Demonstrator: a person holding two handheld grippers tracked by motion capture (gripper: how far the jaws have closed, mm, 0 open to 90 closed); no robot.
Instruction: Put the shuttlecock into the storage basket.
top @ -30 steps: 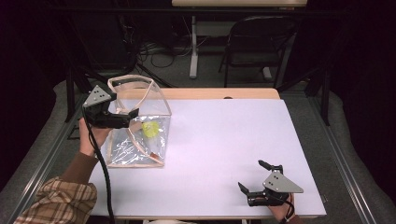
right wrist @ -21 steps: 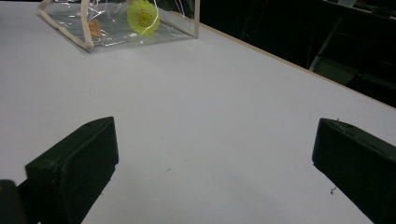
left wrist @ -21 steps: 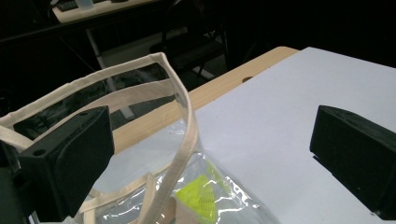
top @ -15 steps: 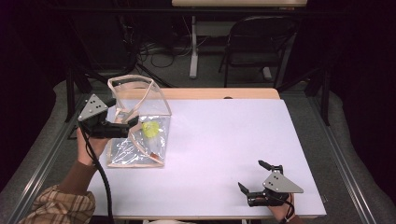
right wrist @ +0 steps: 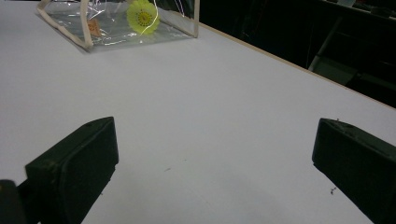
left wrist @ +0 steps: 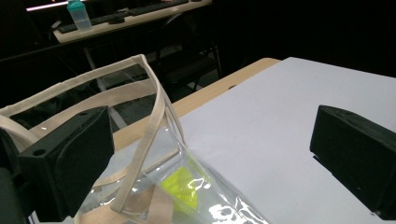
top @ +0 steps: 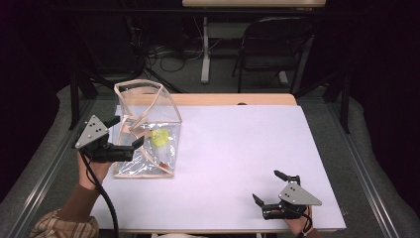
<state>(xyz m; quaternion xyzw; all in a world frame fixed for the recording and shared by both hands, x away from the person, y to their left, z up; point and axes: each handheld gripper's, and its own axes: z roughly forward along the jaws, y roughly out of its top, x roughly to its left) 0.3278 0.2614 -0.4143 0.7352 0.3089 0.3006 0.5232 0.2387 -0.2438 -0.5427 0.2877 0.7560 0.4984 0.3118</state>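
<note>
Nearest the person, at the near right corner of the white table (top: 233,163), the right gripper (top: 276,188) rests low over the surface with its jaws spread wide and nothing between them. The hand (top: 297,225) holding it comes in from the near edge. In the right gripper view the two black jaws stand well apart over bare white tabletop (right wrist: 210,116).

Farther in, at the left edge of the table, the left gripper (top: 127,131) is held by the other hand (top: 94,168), a brown sleeve (top: 79,206) behind it, with its black cable (top: 106,208) trailing down toward the near edge. Its jaws are also spread apart and hold nothing. In the left gripper view one jaw sits just beside the bag's beige strap (left wrist: 154,126), though I cannot tell if it touches.

The clear plastic bag (top: 148,148) with beige trim lies near the left edge toward the far left corner, its mouth standing open toward the far side. Inside it lie a yellow-green shuttlecock (top: 159,137) and a small orange-tan item (top: 163,162) too blurred to name.

Beyond the far edge, on the dark floor, stand a black chair (top: 270,49) and a white table leg (top: 205,49). In the left gripper view a teal-capped bottle (left wrist: 79,14) stands on a distant desk.
</note>
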